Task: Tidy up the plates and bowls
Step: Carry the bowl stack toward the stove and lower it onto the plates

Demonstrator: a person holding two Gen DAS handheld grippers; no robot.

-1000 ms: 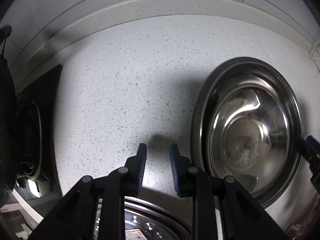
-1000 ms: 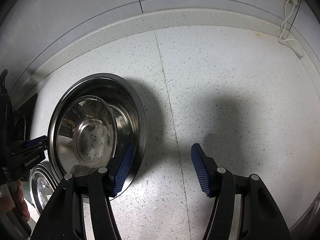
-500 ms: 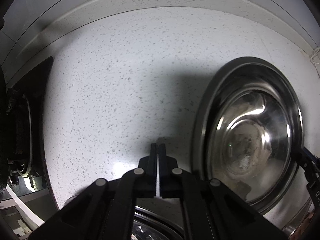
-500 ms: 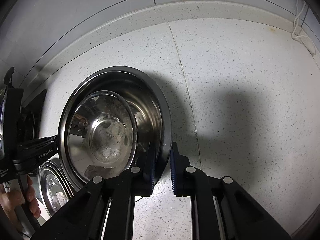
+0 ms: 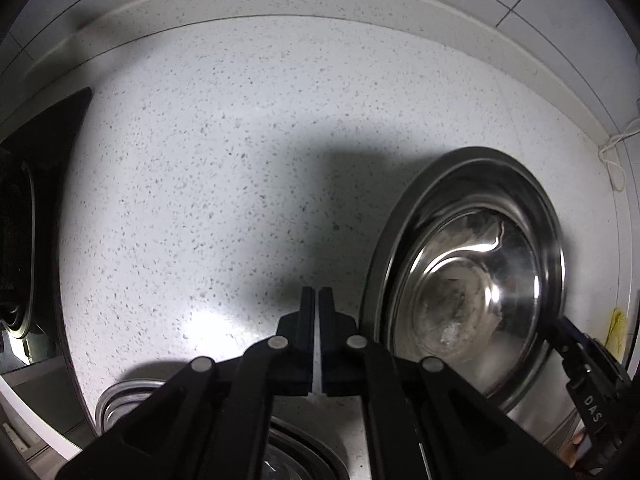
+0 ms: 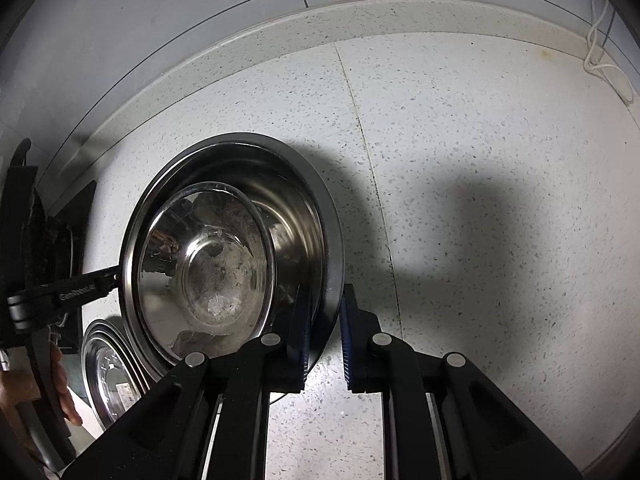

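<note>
Speckled white stone countertop point(image 6: 480, 200) filled both views, running back to a raised lip of the same stone and a pale tiled wall point(image 6: 160, 20) behind it. Closest to the camera in the right wrist view, the right gripper point(image 6: 325, 332) had its two blue-padded fingers clamped on the near rim of a large stainless steel bowl point(image 6: 304, 208), one finger inside the bowl and the other outside it. A smaller steel bowl point(image 6: 208, 264) sat nested inside the large bowl, off toward its left side, with a cloudy smear at its bottom. Just left of the large bowl, low at the counter's edge, lay a stack of steel plates point(image 6: 108, 368). In the left wrist view, the left gripper point(image 5: 318, 320) hovered just left of the large bowl point(image 5: 536, 208) with its fingers pressed together on nothing, apart from the rim, above the steel plates point(image 5: 124, 392) near the counter's front edge. Farther left of the large bowl, a black stovetop point(image 5: 36, 168) was set into the counter. Beyond the large bowl to its right, a white cord point(image 6: 604, 52) trailed down the wall onto the counter near the back corner.
</note>
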